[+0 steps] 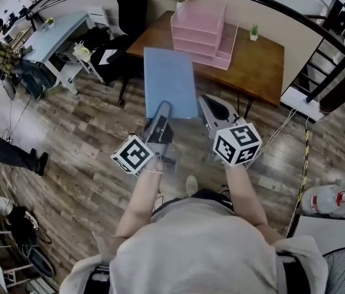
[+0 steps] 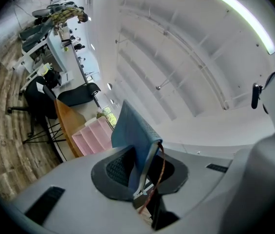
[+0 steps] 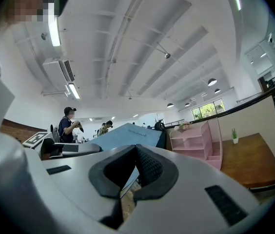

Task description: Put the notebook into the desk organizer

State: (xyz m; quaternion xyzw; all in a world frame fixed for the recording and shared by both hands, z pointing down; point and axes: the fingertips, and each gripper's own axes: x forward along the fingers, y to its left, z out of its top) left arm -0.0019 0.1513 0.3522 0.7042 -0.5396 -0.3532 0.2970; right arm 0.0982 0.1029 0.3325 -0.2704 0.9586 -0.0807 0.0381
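Head view: I carry the blue notebook (image 1: 170, 81) in the air, short of the pink desk organizer (image 1: 204, 34).
Left gripper view: the left gripper (image 2: 145, 169) pinches its near edge.
Right gripper view: the right gripper (image 3: 133, 168) pinches it too.
I think it is light and bendy, so holding both corners is best.

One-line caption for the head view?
Left gripper and right gripper hold a blue notebook short of the pink desk organizer.
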